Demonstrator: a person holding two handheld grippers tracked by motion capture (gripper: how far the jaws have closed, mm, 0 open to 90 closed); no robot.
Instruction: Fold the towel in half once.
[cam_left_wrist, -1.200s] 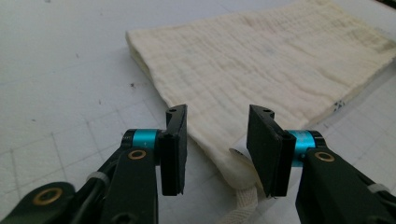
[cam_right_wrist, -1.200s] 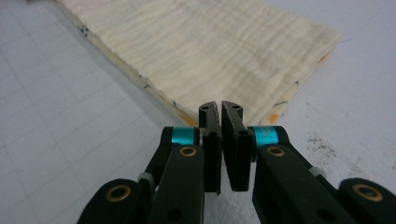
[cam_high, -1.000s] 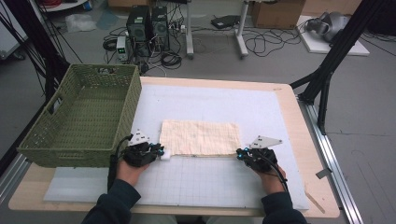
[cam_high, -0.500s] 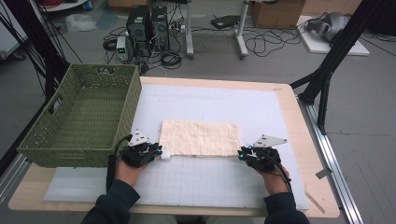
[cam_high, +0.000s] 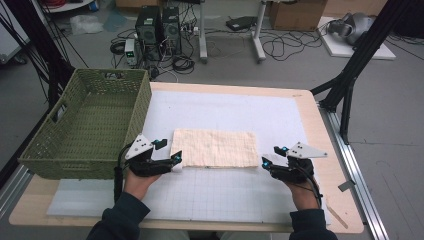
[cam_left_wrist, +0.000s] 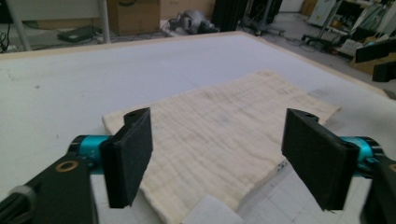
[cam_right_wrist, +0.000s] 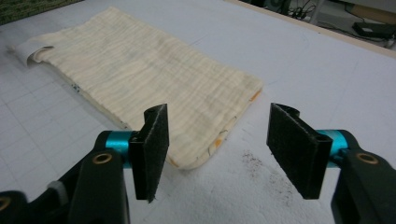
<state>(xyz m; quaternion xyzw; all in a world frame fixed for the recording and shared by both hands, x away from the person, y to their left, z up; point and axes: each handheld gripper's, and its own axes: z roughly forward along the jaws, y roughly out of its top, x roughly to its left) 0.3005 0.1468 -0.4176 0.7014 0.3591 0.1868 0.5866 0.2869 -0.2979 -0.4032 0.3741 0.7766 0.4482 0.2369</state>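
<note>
From the high view, a folded cream cloth (cam_high: 215, 148) lies flat on the white mat (cam_high: 225, 195) near the middle of the tabletop, a little toward the person's edge; the left gripper (cam_high: 176, 162) sits at the cloth's near-left corner and the right gripper (cam_high: 264, 164) just off its near-right corner, each with its jaws having just been opening and nothing pressed between them; a green woven basket (cam_high: 87, 127) stands at the left edge of the tabletop, beside the cloth but apart from it. In the left gripper view, the left gripper (cam_left_wrist: 217, 156) stands wide, its black pads either side of the cloth (cam_left_wrist: 219, 135) and clear of it; the cloth runs away from the jaws toward the far side, and a small turned-up flap (cam_left_wrist: 208, 212) shows at the bottom of the view. In the right gripper view, the right gripper (cam_right_wrist: 217, 154) is also parted, with the cloth's corner (cam_right_wrist: 201, 154) lying below and ahead of the left-hand pad, untouched; a curled end (cam_right_wrist: 30, 49) shows at the cloth's far end. The risk from here, as I judge it, is that the loose flap and curled end spring the fold open once released; a pad brushing the corner while lifting away could drag the layers askew.
</note>
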